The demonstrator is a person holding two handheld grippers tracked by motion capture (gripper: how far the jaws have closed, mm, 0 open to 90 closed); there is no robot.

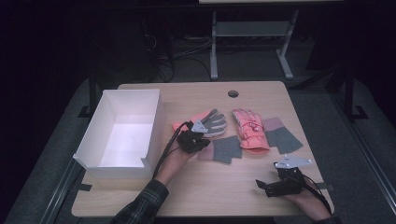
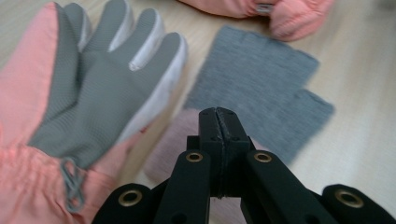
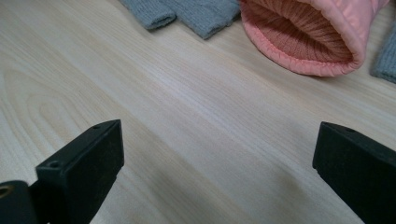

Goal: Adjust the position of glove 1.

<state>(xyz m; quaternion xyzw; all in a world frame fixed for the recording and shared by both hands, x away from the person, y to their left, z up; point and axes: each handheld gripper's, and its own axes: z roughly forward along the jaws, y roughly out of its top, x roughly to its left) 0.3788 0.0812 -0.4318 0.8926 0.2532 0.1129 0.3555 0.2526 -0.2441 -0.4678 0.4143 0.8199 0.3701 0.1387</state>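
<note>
A pink ski glove with a grey palm lies palm up at the table's middle. Just right of it lies a grey fingerless knit mitten with a pink cuff. My left gripper hovers over that pink cuff, its jaws pressed together with nothing between them. A second pink glove lies further right, its open cuff facing my right gripper. Beside it lies a second grey mitten. My right gripper rests open near the front right edge over bare wood.
An open white box stands on the left part of the wooden table. A round cable hole sits near the far edge. A metal stand and cables are on the dark floor beyond.
</note>
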